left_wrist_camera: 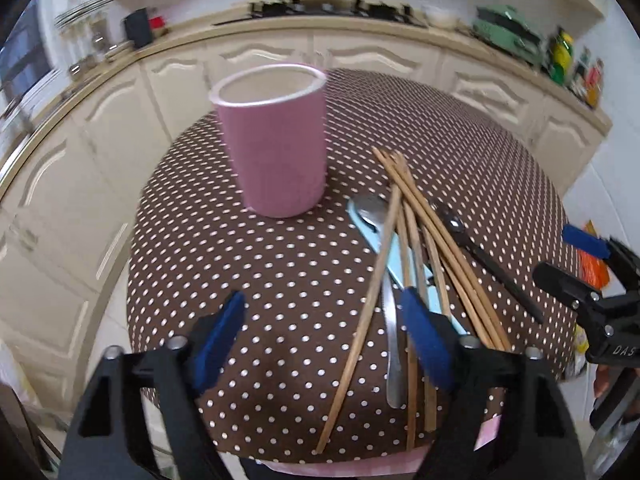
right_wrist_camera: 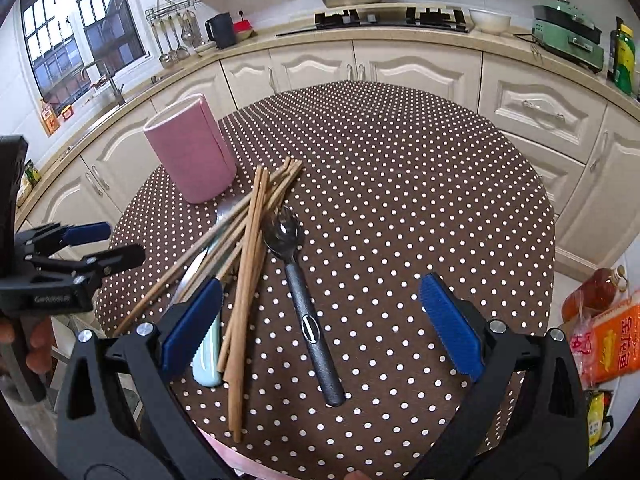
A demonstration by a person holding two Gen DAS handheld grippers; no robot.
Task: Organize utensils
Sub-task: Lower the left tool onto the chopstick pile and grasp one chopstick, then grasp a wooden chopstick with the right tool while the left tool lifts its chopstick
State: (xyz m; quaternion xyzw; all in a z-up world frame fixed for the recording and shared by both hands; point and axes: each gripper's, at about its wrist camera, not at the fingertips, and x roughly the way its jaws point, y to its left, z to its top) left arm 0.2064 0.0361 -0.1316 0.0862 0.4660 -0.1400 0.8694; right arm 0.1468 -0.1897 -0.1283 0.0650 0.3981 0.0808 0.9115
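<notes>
On the dotted bench (right_wrist_camera: 400,168), chopsticks (right_wrist_camera: 250,264) and spoons lie right of the pink holder (right_wrist_camera: 192,152); left tool (left_wrist_camera: 320,336) and right tool (right_wrist_camera: 320,320) both gape, holding nothing.

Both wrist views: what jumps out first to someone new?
The tall pink cylindrical holder stands upright and empty-looking at the far left of the round brown polka-dot table. Beside it, nearer the cameras, lies a crossed heap of wooden chopsticks over a pale blue-handled utensil, with a black-handled metal spoon just to the right. Both tools hover open and empty.
</notes>
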